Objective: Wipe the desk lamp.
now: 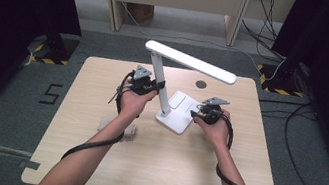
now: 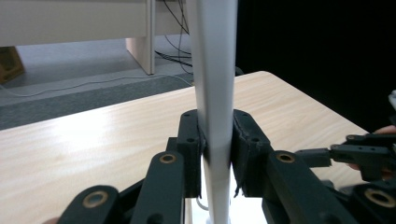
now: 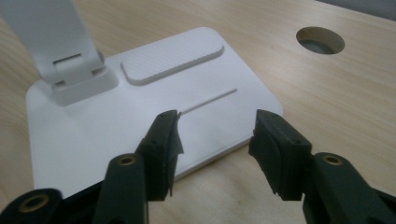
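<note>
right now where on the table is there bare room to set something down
Free: the near strip of the table between the forearms, and the far left corner. Crowded: the middle, where the left gripper clamps the lamp arm, the right gripper sits at the lamp base, plus a small pale object.

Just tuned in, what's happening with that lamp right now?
A person works a white folding desk lamp on the light wooden table with two hand-held grippers. The left gripper is clamped on the lamp's white upright arm, pads pressing it from both sides. The right gripper hangs open at the corner of the lamp's flat white base, one jaw over the base, the other over the table, gripping nothing.
</note>
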Tool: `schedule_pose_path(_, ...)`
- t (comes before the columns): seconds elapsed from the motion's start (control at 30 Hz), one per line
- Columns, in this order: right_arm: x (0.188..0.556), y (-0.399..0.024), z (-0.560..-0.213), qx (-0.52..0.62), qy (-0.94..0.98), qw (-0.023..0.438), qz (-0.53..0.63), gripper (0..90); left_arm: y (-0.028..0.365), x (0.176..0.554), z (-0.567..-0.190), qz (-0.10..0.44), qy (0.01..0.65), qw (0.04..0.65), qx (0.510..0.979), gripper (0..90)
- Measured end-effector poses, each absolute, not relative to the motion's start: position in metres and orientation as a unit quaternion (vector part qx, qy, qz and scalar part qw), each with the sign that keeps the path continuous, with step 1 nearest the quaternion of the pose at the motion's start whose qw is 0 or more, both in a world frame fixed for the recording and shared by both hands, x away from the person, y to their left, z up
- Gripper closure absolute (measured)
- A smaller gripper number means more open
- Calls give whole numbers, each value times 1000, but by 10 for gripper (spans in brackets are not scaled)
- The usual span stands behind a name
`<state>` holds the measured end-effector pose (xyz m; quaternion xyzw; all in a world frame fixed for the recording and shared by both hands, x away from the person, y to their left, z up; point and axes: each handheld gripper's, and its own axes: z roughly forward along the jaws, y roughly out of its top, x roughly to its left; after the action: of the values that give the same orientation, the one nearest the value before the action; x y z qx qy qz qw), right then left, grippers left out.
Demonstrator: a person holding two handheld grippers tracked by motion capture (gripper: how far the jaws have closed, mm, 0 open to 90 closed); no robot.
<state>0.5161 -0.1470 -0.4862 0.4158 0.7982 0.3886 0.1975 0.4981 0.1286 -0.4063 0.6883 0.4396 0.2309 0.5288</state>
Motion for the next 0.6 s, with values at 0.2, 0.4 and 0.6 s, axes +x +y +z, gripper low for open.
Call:
schedule_pose_path(0.2,509,-148,-486,445,789,185,381,716,126,464,-408,242,463,533,665,750)
schedule_pose_path(0.4,503,-152,-487,467,780,180,375,772,129,443,-410,241,474,545,649,761)
schedule_pose_path(0.6,499,-159,-488,469,778,185,376,751,133,440,-409,237,484,546,641,766)
